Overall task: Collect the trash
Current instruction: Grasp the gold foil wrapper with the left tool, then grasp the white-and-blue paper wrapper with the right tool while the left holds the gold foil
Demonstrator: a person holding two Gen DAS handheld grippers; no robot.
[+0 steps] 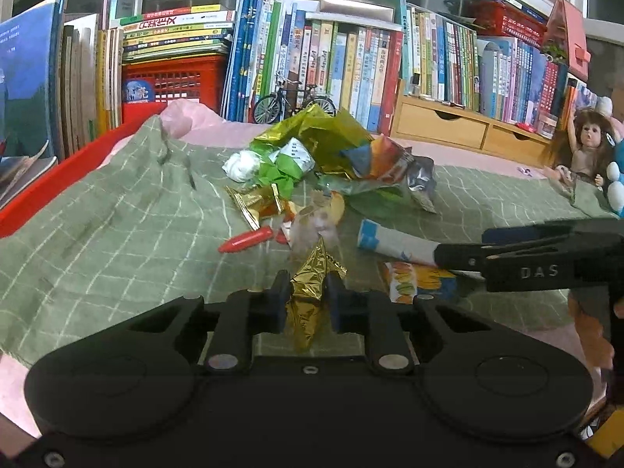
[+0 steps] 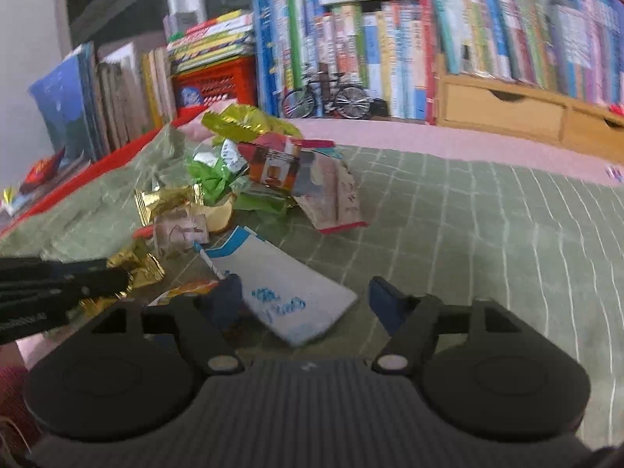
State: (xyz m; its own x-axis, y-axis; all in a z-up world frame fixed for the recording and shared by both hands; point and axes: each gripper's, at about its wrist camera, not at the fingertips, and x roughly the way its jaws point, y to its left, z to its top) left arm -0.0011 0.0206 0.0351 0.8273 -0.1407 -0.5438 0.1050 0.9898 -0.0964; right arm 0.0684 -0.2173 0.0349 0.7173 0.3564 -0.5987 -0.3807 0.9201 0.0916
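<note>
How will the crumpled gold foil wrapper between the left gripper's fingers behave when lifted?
The gold foil wrapper looks creased and thin, so probably very light and floppy. The left hand-held gripper pinches it; the shiny foil may slip or crush further.

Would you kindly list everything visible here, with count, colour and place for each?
gold foil wrapper: one, gold, pinched in the left gripper
trash pile: many crumpled wrappers, gold, green, white, orange, mid-cloth
red stick: one, red, left of the pile's front
white and blue packet: one, between the right gripper's fingers, lying on the cloth
checked cloth: one, green
red tray: one, under the cloth's left edge
books: many, mixed colours, along the back
model bicycle: one, black, before the books
wooden drawers: one unit, tan, back right
doll: one, brown hair, far right
left gripper: black, shut
right gripper: black, open
</note>
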